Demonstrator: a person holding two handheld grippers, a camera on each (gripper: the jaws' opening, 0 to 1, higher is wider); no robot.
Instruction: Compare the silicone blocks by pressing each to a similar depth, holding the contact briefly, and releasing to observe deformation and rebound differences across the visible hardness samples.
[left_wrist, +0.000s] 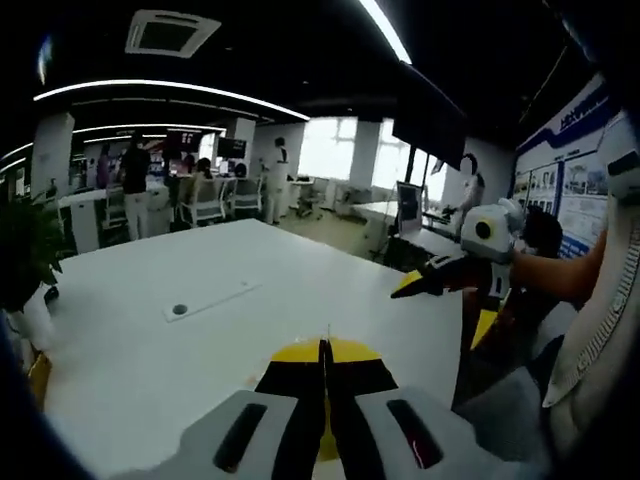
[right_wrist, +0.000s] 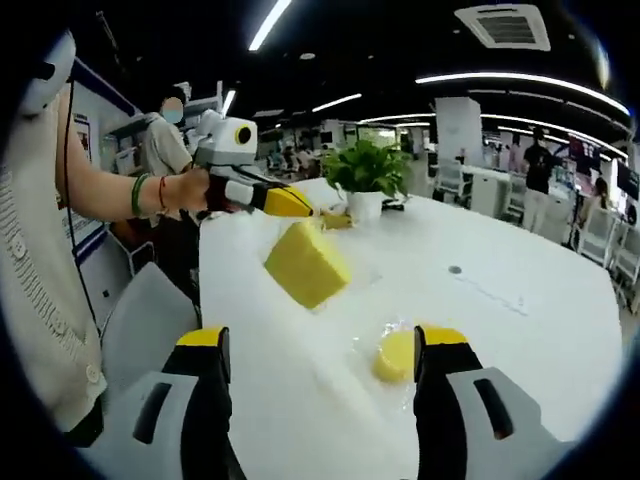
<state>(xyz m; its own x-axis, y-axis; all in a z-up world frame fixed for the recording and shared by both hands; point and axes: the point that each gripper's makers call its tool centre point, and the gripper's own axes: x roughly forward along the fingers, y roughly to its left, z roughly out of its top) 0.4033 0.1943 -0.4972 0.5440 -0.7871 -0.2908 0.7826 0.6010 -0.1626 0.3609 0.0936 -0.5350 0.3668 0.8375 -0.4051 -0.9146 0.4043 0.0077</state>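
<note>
Right gripper view: right tongs (right_wrist: 320, 345) spread | left tongs (left_wrist: 325, 350) pressed together | yellow blocks (right_wrist: 305, 262) near table (right_wrist: 520, 340) edge; off-centre press could slide them off.

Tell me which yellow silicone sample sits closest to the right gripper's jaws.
The small round yellow block, just inside the right gripper's right-hand jaw in the right gripper view. The larger wedge-shaped yellow block lies farther out on the white table.

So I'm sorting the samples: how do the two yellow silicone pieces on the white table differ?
The large yellow rectangular silicone block is boxy with flat faces, while the small yellow round silicone piece looks like a low cylinder. The block is clearly bigger and sits skewed, one corner toward the camera; the round piece lies nearer the open right claw. Both are yellow and rest untouched on the white table.
</note>
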